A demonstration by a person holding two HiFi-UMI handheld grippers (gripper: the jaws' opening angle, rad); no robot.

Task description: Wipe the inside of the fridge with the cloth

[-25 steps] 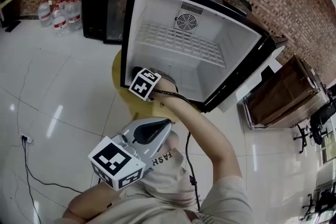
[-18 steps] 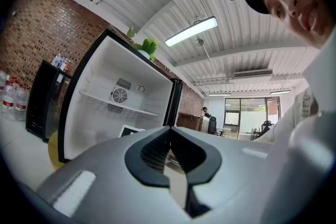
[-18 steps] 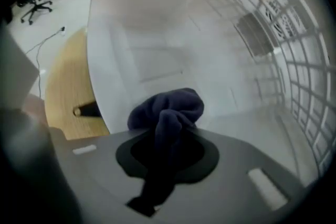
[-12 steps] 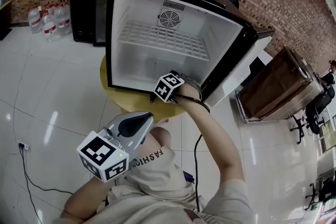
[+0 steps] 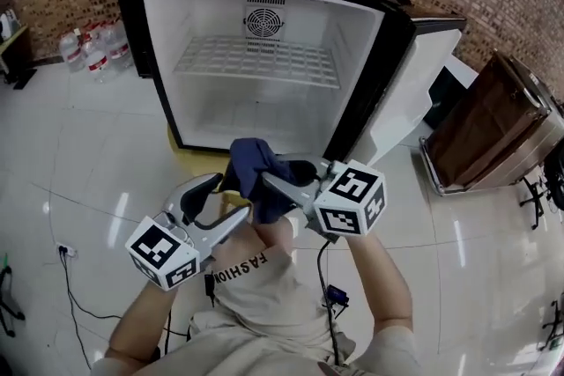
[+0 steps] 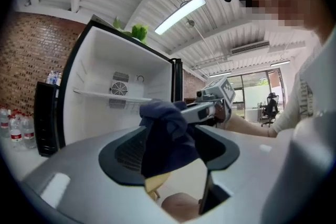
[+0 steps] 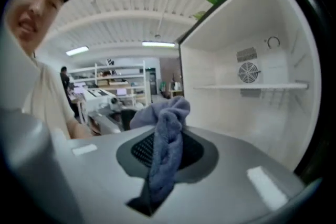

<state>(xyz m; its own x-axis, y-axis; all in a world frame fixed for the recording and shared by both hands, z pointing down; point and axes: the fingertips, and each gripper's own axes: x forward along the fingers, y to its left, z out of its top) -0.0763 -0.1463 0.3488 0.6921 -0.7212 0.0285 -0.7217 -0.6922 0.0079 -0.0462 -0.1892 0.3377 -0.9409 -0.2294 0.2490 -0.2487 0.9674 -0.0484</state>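
The small fridge [image 5: 357,57] stands open, its white inside bare but for a wire shelf [image 5: 256,62]. A dark blue cloth [image 5: 251,161] hangs in front of it, below the opening. My right gripper [image 5: 264,180] reaches in from the right and is shut on the cloth [image 7: 165,149]. My left gripper [image 5: 225,200] comes from the lower left. Its jaws have just been opening and now stand wide, with the cloth [image 6: 163,139] hanging between them and the pads off it. In the left gripper view, the right gripper [image 6: 184,111] pinches the cloth's top.
The fridge door [image 5: 414,92] swings out to the right. A yellow round stand [image 5: 187,156] carries the fridge. Water bottles [image 5: 92,53] and a black cabinet [image 5: 132,4] sit at the back left, a wooden cart [image 5: 493,123] stands right, and a cable [image 5: 79,299] lies on the floor.
My right gripper has pulled back from the fridge's floor and risen with the cloth to meet the left gripper. The left gripper's jaws, shut before, now stand open around the cloth.
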